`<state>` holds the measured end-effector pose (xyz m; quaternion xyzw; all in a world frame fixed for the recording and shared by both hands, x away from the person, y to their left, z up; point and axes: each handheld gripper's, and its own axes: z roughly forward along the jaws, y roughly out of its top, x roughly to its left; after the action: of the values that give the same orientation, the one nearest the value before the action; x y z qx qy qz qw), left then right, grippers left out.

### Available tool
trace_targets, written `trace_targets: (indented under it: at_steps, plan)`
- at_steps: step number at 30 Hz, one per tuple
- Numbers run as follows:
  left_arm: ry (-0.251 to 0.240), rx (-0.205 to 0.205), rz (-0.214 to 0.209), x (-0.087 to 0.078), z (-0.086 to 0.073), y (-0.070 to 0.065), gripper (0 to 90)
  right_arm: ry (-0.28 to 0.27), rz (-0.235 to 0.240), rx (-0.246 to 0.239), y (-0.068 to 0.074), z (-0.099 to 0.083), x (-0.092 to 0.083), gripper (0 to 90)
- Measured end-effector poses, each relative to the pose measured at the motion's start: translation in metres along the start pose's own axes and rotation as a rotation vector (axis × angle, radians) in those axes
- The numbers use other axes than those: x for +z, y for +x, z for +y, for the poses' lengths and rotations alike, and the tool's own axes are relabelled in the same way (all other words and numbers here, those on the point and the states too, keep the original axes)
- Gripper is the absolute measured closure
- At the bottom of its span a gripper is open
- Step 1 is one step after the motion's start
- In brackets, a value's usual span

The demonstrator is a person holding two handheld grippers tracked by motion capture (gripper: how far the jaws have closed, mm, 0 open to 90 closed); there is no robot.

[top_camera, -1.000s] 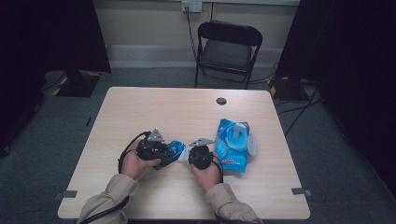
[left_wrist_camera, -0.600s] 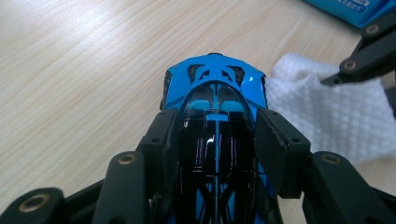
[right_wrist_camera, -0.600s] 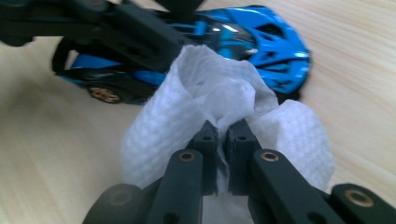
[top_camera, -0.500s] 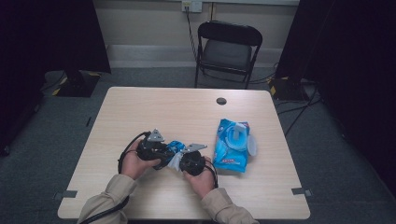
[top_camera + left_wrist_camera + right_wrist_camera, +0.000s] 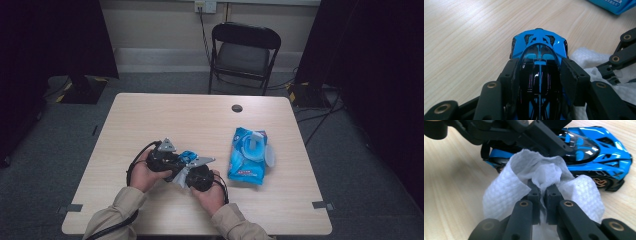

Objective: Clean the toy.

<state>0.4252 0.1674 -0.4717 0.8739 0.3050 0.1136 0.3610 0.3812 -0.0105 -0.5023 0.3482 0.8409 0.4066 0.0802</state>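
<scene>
— Blue pack of wipes (image 5: 248, 156) lies near your right hand, its lid flipped open; its contents are too small to make out.

— And the grippers?

— Your left gripper (image 5: 540, 72) clamps the blue toy car (image 5: 539, 47) low over the table (image 5: 200, 120). Your right gripper (image 5: 542, 187) pinches a white wipe (image 5: 506, 185) against the car's side; its wheels there are hidden.

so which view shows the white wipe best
The right gripper view: the white wipe bunches in the right claw beside the blue toy car. The left gripper view catches an edge; the high view, a sliver.
</scene>
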Motion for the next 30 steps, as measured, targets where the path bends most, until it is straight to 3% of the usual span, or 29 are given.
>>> trace_targets:
  at_steps: [15,22,30]
  plan:
    - [0.002,-0.001,0.008,0.0,0.0,-0.001,50.6,0.013,0.065,-0.047,0.024,0.002,0.007,85.2]
    - [-0.002,-0.004,0.008,0.0,0.0,-0.002,50.6,0.003,0.081,-0.056,0.02,0.0,0.001,82.1]
    - [-0.005,0.003,0.006,0.001,0.0,-0.003,47.2,-0.002,0.073,-0.093,0.011,0.002,-0.015,67.2]
